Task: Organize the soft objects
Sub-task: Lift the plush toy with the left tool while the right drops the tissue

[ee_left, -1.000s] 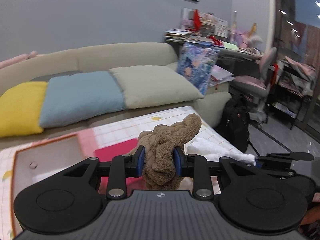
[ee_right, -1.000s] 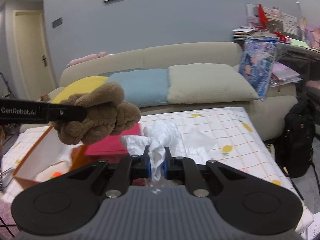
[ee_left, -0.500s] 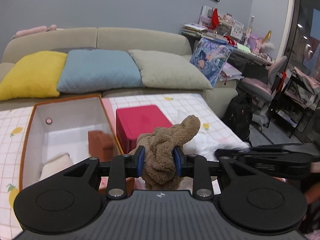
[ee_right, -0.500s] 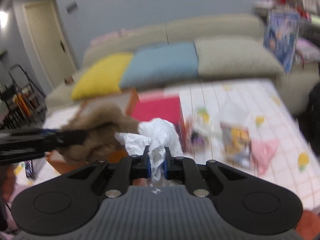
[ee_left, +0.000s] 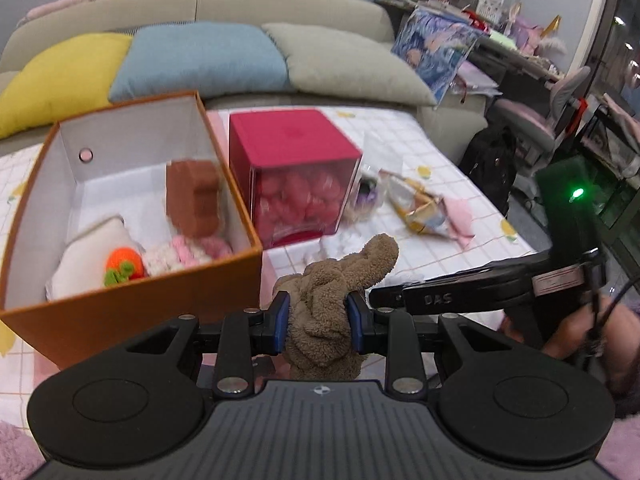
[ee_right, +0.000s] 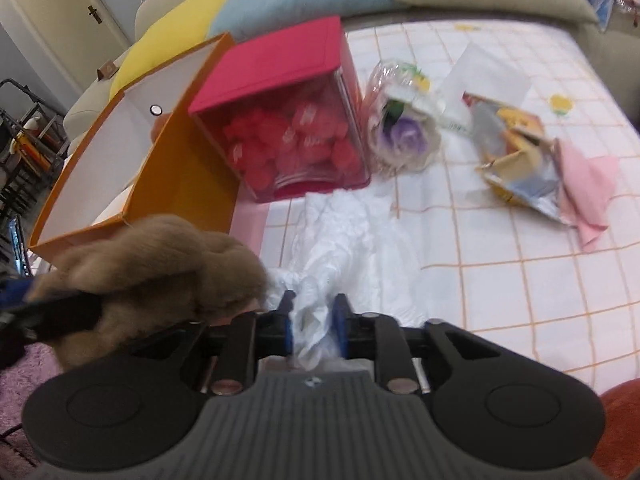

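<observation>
Plush brown toy (ee_left: pixel 332 300) sits clenched in my left tool (ee_left: pixel 320 320), held in the air just short of the orange box (ee_left: pixel 132 300), which already holds soft pieces, so I judge that is where it goes. My right tool (ee_right: pixel 314 330) is nipped on a white crumpled sheet (ee_right: pixel 344 240), tissue or plastic, hard to tell through the blur, trailing onto the checked counter (ee_right: pixel 500 280). Box's near wall stands between toy and opening; the red cube (ee_left: pixel 292 172) crowds its right side, so room is from above.
</observation>
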The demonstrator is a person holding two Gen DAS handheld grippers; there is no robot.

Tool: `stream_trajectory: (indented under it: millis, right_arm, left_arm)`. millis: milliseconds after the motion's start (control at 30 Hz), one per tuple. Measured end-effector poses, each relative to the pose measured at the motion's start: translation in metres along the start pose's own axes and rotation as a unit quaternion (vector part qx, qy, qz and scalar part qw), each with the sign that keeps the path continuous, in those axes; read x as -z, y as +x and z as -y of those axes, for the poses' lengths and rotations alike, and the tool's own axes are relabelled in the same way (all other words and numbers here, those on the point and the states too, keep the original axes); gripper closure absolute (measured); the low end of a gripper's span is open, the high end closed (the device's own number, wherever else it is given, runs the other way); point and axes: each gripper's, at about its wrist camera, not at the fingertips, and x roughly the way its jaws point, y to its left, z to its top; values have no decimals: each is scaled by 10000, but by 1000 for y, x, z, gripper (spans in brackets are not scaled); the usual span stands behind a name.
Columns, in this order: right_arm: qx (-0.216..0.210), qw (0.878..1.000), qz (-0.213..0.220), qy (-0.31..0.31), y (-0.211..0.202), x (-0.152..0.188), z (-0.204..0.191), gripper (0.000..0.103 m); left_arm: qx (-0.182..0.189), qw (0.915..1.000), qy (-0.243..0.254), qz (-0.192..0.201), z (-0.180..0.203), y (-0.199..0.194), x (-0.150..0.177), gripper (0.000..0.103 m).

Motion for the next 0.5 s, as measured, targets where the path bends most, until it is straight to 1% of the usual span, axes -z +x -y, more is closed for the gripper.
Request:
stream_trajectory:
  millis: [67,167,233,300,367,400,500]
  right_arm:
    - [13,10000,15,46,-1,0,2,73]
    - [140,9997,175,88,-12,2,4,53]
    - [249,9993,285,57,-16,1,4,33]
    - [330,9992,233,-61,-11,-4,6,29]
    - [300,9994,70,-186,1,-10,9,27]
    - [295,9993,33,-216,8,-13,11,25]
    - [232,9995,-61,-198,24,-18,21,24]
  left_arm:
    - [49,9999,-96,-65,-4,7,1,69]
    - [40,9999,-88,-98,-5,14,2,69]
    - [45,9999,-80,-107,-4,18,2,69]
    - [31,9999,-99,-114,-4,20,2,69]
    - [11,9998,-152,-125,-5,21,0,69]
    - [-5,9998,-171,-135,-4,22,-1,69]
    - [-62,9997,-182,-158,-4,20,-1,69]
